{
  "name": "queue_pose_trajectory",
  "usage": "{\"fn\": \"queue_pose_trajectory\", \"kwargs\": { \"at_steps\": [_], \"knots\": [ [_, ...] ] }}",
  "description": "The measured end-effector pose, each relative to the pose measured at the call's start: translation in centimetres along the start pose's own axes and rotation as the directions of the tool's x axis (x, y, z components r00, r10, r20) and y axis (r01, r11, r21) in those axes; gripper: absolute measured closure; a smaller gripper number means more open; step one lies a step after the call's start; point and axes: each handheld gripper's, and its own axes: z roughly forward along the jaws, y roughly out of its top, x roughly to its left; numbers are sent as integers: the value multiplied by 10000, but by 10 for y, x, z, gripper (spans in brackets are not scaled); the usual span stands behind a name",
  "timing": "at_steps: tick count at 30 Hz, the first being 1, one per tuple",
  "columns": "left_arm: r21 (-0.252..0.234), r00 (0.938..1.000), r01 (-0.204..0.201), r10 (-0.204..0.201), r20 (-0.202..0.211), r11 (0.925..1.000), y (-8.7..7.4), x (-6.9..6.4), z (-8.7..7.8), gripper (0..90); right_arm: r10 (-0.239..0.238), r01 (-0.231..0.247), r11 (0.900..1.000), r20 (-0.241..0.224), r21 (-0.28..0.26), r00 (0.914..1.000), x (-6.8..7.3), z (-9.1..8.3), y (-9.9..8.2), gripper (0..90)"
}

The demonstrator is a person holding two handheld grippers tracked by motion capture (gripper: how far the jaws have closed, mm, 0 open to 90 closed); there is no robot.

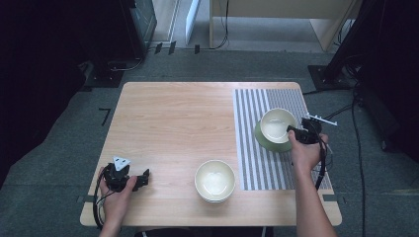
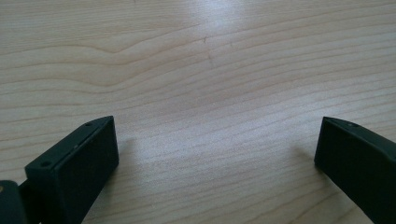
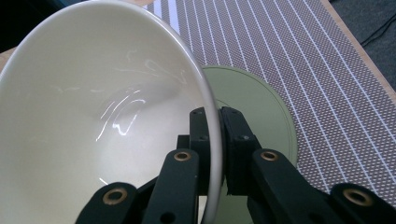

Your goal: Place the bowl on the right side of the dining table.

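Right tool (image 3: 218,116): jaws clamped on the rim of a cream bowl (image 3: 107,107), one jaw inside the wall, one outside. In the right gripper view the bowl is tilted, its rim running up and away from the jaws, and its inside is bare and glossy. Beneath and behind it lies a pale green plate (image 3: 261,102) on the grey striped placemat (image 3: 299,51).

High view: the right forearm comes in from the bottom edge and reaches forward over the desk's (image 1: 173,113) right side. The right hand (image 1: 305,154) is wrapped round the tool's (image 1: 296,132) body, tool pointing left toward the bowl (image 1: 276,124), which sits over the green plate (image 1: 264,140) on the placemat (image 1: 252,163). Whether the bowl touches the plate cannot be told.

Left tool (image 1: 141,180): released, jaws wide apart over bare wood in the left gripper view (image 2: 217,149), nothing between them. The left hand (image 1: 117,192) rests low at the desk's near left corner, tool pointing right.

A second cream bowl (image 1: 214,180) stands near the front edge, between the two hands, apart from both
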Motion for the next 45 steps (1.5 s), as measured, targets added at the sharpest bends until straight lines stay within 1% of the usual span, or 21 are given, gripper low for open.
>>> {"fn": "queue_pose_trajectory", "kwargs": {
  "at_steps": [5,8,10,11,13,16,21,24,25,29,31,32,40,45],
  "knots": [
    [-3,10000,2,-2,4,10000,0,0,0,0,218,-226,9992,240,342,9995,-1,6,5,848],
    [0,10000,-1,1,4,10000,0,0,0,0,438,-453,9968,240,659,9988,-3,9,8,848],
    [1,10000,-3,3,3,10000,0,0,0,0,658,-673,9937,195,899,9976,-5,11,10,848],
    [-5,10000,2,-2,4,10000,0,0,0,0,751,-769,9908,198,1115,9970,-6,13,12,847],
    [0,10000,-1,1,2,10000,0,0,0,0,778,-809,9859,269,1462,9966,-7,17,15,848],
    [-1,10000,-2,2,5,10000,0,0,0,0,718,-787,9819,456,1725,9964,-7,21,18,848],
    [11,10000,-10,10,6,10000,0,0,0,0,1103,-1167,9706,417,2103,9930,-11,26,22,848],
    [11,10000,-11,11,6,10000,0,0,0,0,1226,-1309,9659,510,2234,9911,-14,29,22,848],
    [9,10000,-9,9,7,10000,0,0,0,0,1377,-1461,9613,517,2335,9891,-17,31,23,848],
    [11,10000,-10,10,7,10000,0,0,0,0,1612,-1697,9532,543,2501,9854,-19,33,25,847],
    [9,10000,-9,9,7,10000,0,0,0,0,1539,-1638,9535,586,2530,9863,-19,35,26,847],
    [8,10000,-6,6,6,10000,0,0,0,0,1598,-1698,9510,595,2585,9854,-19,36,26,847],
    [11,10000,-11,10,7,10000,0,0,0,0,1643,-1784,9481,748,2631,9836,-17,41,26,847],
    [10,10000,-10,10,6,10000,0,0,0,0,1703,-1846,9470,763,2631,9824,-18,43,26,847]
  ]
}}
